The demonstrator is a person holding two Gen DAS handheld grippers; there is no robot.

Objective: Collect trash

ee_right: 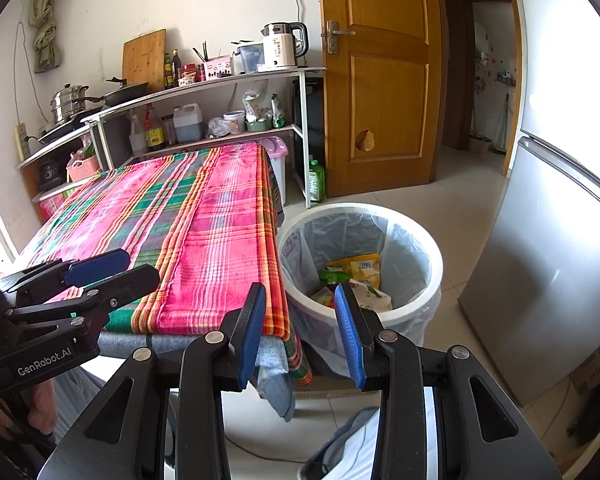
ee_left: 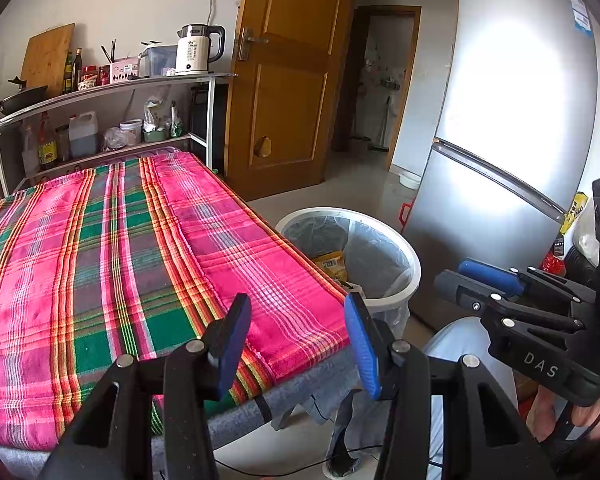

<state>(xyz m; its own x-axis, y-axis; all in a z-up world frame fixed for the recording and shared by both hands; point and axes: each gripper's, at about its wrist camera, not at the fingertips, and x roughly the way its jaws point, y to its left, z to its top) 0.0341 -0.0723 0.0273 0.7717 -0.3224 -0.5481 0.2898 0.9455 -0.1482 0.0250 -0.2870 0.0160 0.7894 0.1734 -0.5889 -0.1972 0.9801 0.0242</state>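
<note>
A white trash bin lined with a clear bag stands on the floor by the table's right corner. Several wrappers lie inside it, a yellow one on top; the left wrist view shows the bin and that yellow wrapper too. My right gripper hovers open just in front of the bin with nothing between its blue pads. My left gripper is open and empty over the table's near right corner. Each gripper shows in the other's view: the right gripper and the left gripper. No trash shows on the plaid tablecloth.
A silver fridge stands right of the bin and a wooden door behind it. A metal shelf with a kettle, bottles and pans runs along the far wall. The person's trouser legs and a thin cable show below the grippers.
</note>
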